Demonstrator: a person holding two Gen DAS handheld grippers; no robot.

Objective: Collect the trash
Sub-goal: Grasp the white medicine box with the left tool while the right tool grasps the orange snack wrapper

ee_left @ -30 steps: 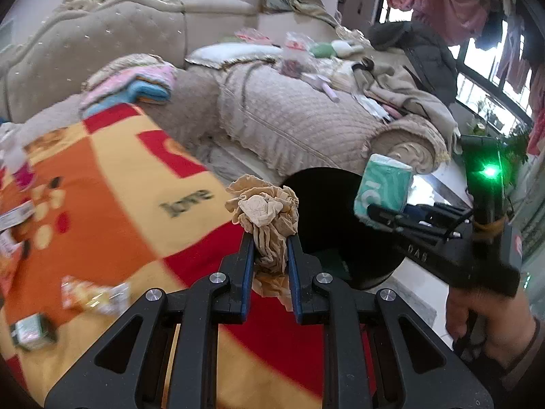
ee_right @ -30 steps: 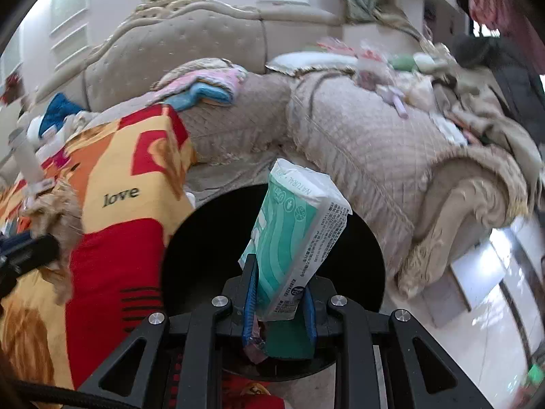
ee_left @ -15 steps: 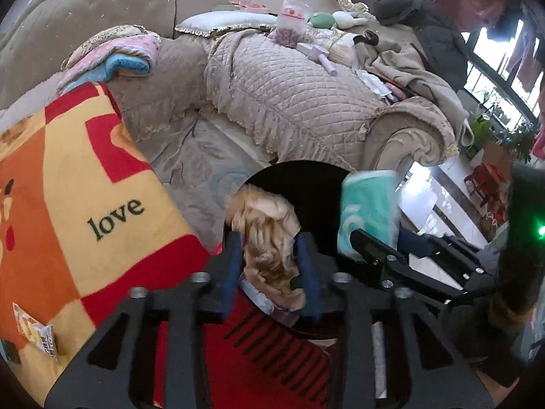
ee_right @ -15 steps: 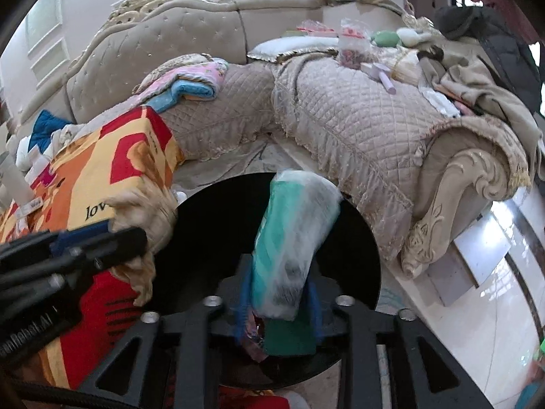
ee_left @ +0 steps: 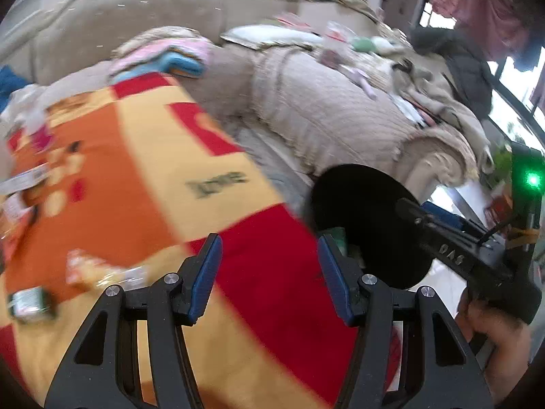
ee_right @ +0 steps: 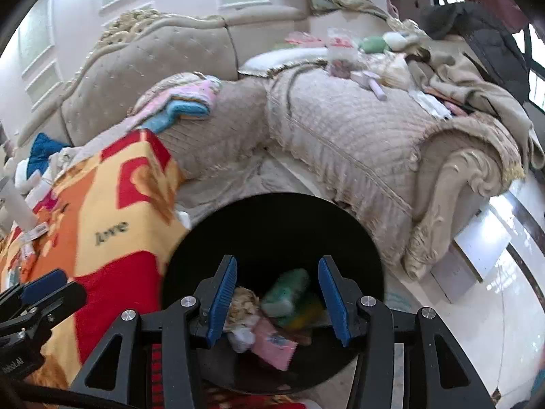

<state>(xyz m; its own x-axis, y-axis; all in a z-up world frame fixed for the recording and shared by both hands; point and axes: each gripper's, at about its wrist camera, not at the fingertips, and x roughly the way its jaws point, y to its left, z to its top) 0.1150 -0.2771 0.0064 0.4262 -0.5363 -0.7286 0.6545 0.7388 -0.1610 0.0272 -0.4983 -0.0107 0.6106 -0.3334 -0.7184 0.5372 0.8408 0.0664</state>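
My right gripper [ee_right: 277, 266] hangs over the black round bin [ee_right: 272, 211], its jaws opening with nothing between them. Below it in the bin lie a green tissue pack [ee_right: 289, 293], a beige crumpled wad [ee_right: 243, 303] and a pink packet [ee_right: 274, 344]. My left gripper [ee_left: 269, 248] is over the red and orange blanket [ee_left: 136, 187], just left of the bin [ee_left: 361, 197], its jaws opening and empty. Several wrappers [ee_left: 102, 272] lie on the blanket at the left. The right gripper [ee_left: 414, 206] reaches over the bin's right side, and the left gripper [ee_right: 64, 288] shows at the right wrist view's lower left.
A beige quilted sofa [ee_right: 340, 129] curves behind the bin, strewn with clothes, a pillow and small items. Folded pink and blue cloths [ee_right: 184, 102] sit on its seat. Glossy tiled floor [ee_right: 483, 272] lies to the right. A hand [ee_left: 494, 341] holds the right gripper.
Both grippers opened. The beige wad left the left gripper and the green tissue pack left the right one; both now lie in the bin. The left gripper swung over the bin, then back left.
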